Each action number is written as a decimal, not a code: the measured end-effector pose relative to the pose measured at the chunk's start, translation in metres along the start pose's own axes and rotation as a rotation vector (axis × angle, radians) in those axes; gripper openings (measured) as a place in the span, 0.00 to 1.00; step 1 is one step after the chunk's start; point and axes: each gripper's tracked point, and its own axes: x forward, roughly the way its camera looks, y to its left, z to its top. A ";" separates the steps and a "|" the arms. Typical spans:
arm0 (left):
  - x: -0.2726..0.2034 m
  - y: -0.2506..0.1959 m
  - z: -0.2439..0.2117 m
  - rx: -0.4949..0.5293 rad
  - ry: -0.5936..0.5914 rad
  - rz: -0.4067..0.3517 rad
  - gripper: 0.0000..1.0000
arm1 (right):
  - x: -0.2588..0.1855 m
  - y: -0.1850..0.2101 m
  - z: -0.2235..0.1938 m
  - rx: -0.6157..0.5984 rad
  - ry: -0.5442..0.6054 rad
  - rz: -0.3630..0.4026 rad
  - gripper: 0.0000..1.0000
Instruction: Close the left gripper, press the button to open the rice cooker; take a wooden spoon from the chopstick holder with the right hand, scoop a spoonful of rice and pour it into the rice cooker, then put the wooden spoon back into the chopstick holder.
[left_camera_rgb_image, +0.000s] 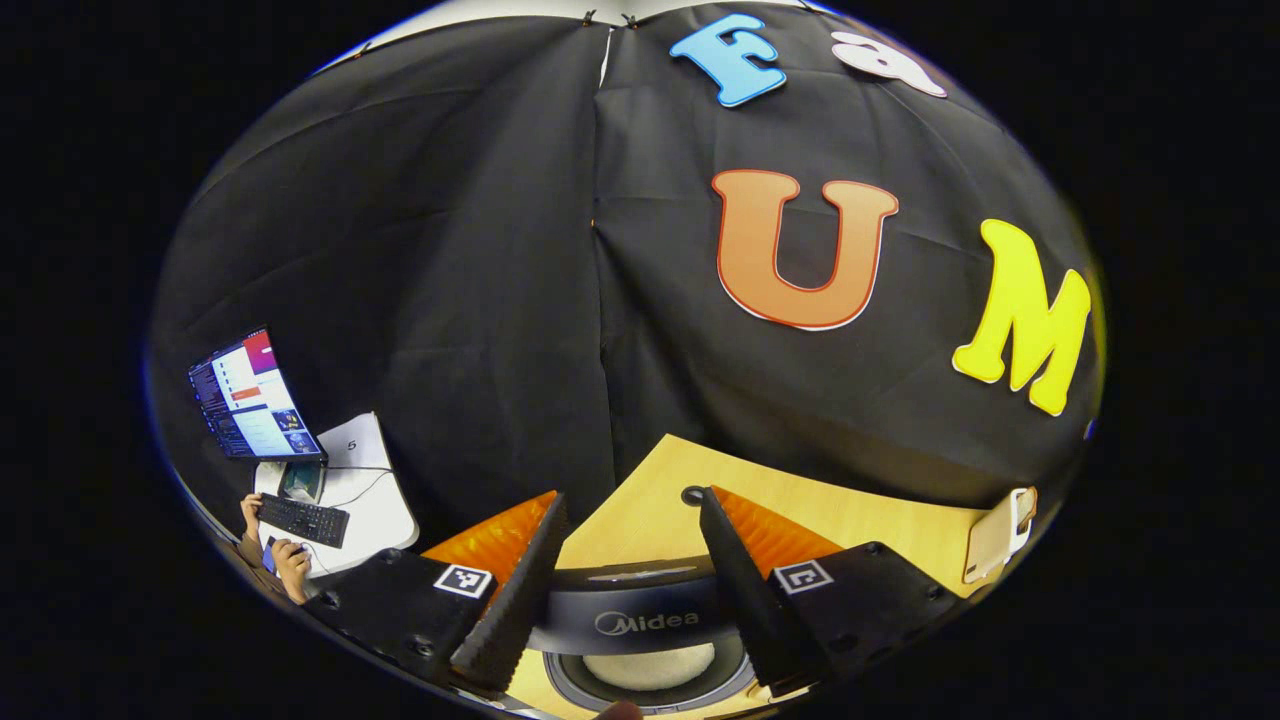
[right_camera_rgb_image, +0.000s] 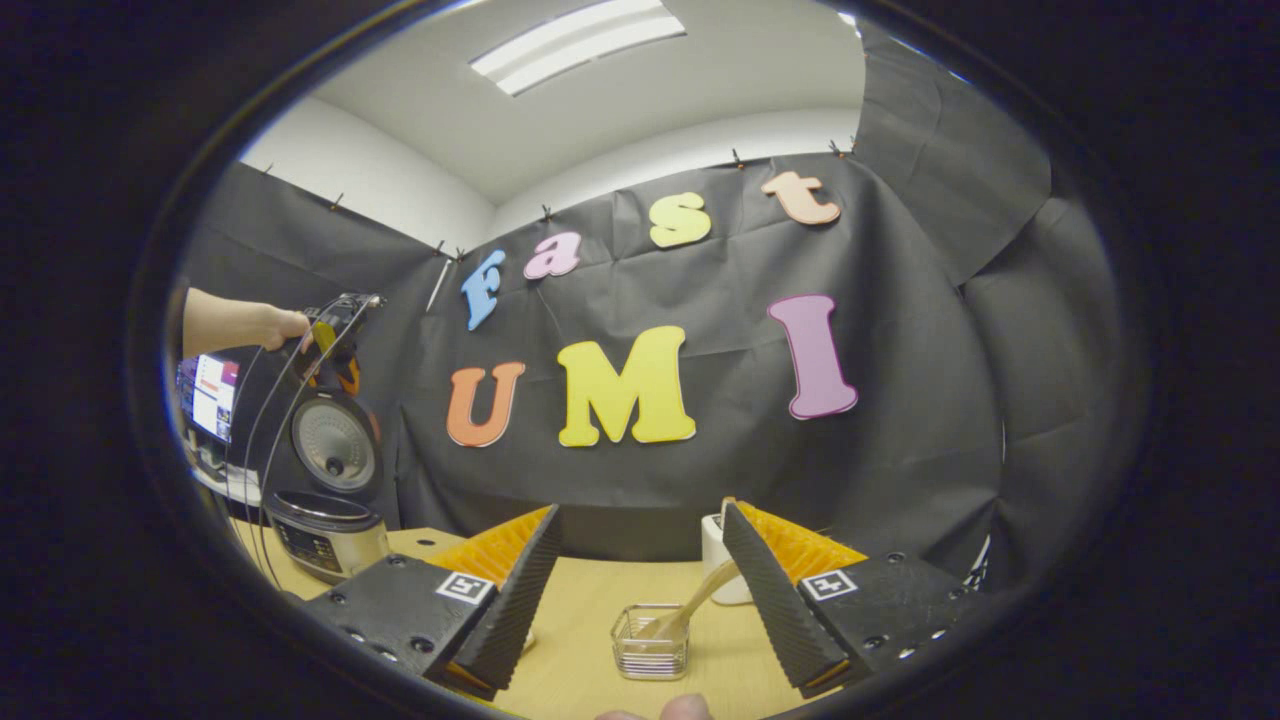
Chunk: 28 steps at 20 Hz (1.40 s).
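Wooden tabletop (right_camera_rgb_image: 590, 610) against black cloth (right_camera_rgb_image: 900, 420)

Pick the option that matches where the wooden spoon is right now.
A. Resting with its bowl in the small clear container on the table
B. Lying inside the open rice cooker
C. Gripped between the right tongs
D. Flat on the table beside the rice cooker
A: in the right gripper view the light wooden spoon leans with its bowl inside the small clear square container, ahead of the open right tongs, which hold nothing.
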 end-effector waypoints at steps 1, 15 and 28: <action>-0.003 -0.001 -0.003 -0.003 0.002 -0.005 0.81 | 0.000 0.000 -0.002 0.002 0.008 -0.003 0.95; -0.061 -0.031 -0.155 -0.035 0.011 -0.071 0.85 | -0.031 0.003 0.001 0.017 0.008 0.020 0.95; -0.054 -0.039 -0.234 -0.003 -0.025 -0.092 0.84 | -0.045 0.012 -0.016 0.017 0.069 0.009 0.91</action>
